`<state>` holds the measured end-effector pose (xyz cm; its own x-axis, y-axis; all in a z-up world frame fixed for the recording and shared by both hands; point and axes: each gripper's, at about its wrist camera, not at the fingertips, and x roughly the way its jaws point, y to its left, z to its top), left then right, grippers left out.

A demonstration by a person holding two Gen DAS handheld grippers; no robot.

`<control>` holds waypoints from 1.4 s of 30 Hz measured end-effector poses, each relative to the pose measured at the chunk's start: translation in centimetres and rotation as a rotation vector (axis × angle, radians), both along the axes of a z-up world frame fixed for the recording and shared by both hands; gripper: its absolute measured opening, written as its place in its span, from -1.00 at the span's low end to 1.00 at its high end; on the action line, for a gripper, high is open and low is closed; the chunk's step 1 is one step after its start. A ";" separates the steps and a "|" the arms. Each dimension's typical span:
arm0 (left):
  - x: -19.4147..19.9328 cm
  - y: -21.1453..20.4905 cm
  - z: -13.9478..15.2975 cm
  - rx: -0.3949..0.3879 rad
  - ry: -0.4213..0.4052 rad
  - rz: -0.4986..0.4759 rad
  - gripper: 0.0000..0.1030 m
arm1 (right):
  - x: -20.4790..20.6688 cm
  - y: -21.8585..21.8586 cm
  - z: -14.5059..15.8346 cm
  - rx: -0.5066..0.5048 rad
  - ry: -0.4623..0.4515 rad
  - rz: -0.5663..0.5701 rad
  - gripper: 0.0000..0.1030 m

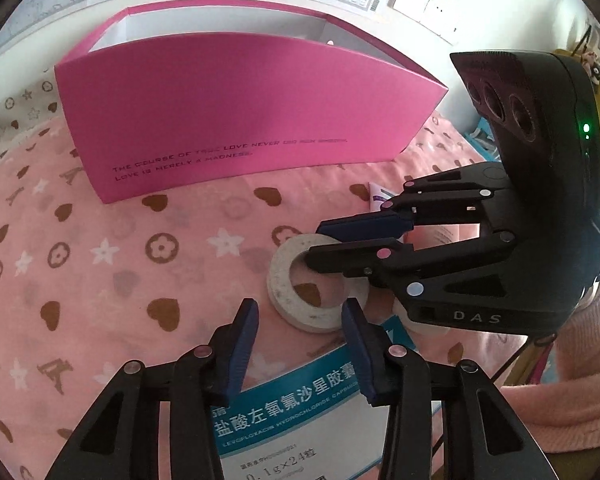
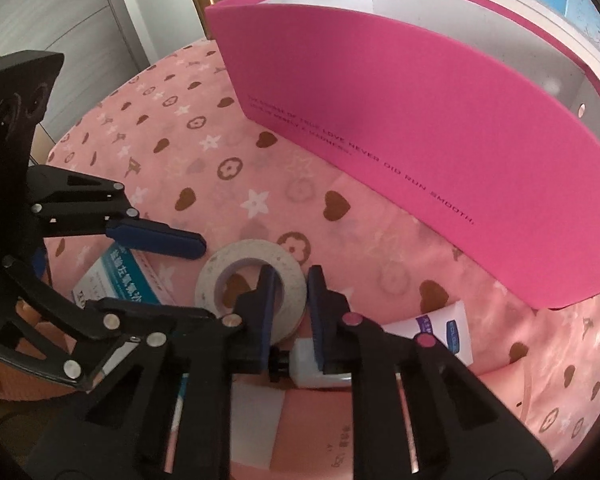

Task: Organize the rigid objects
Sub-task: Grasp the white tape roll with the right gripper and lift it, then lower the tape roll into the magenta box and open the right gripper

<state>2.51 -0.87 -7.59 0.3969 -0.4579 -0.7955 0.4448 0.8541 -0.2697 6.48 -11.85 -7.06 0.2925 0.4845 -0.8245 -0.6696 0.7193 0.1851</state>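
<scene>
A white tape roll (image 1: 284, 304) lies flat on the pink bedsheet (image 1: 100, 260). My right gripper (image 1: 318, 244) reaches in from the right and is shut on the roll's wall (image 2: 290, 286), one finger inside the hole and one outside. A blue-and-white medicine box (image 1: 284, 412) lies just in front of the roll. My left gripper (image 1: 300, 306) is tilted down over it, and its blue pads (image 1: 240, 348) sit against the box's edges. In the right wrist view the same box (image 2: 116, 276) shows between the left gripper's fingers (image 2: 160, 236).
A tall open pink box (image 1: 240, 112) stands behind the roll, its white inside showing. A white tube with a blue label (image 2: 444, 328) and a small white bottle with a black cap (image 2: 308, 364) lie beside the right gripper. A pink sleeve (image 1: 560, 380) is at the right.
</scene>
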 end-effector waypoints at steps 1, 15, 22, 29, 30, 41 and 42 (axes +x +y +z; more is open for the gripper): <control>0.0 0.0 0.1 -0.009 0.004 -0.003 -0.17 | -0.1 -0.1 0.0 0.001 -0.003 -0.002 -0.67; 0.3 -1.5 4.3 -0.067 -0.081 -0.038 -0.17 | -1.0 -4.2 4.3 0.139 -0.077 -0.121 -0.68; 1.2 -3.8 8.3 -0.070 -0.186 -0.087 -0.17 | -0.8 -7.4 7.7 0.186 -0.144 -0.201 -0.68; 3.2 -5.9 11.5 -0.053 -0.276 -0.114 -0.17 | 0.2 -10.1 10.9 0.217 -0.205 -0.262 -0.68; 3.6 -6.2 11.7 -0.049 -0.282 -0.114 -0.17 | 0.6 -10.0 11.2 0.219 -0.213 -0.268 -0.68; 7.6 -7.8 13.1 -0.051 -0.288 -0.115 -0.17 | 4.7 -11.7 11.8 0.228 -0.201 -0.333 -0.68; 7.9 -7.9 13.1 -0.053 -0.283 -0.115 -0.17 | 4.9 -11.9 11.6 0.228 -0.198 -0.341 -0.68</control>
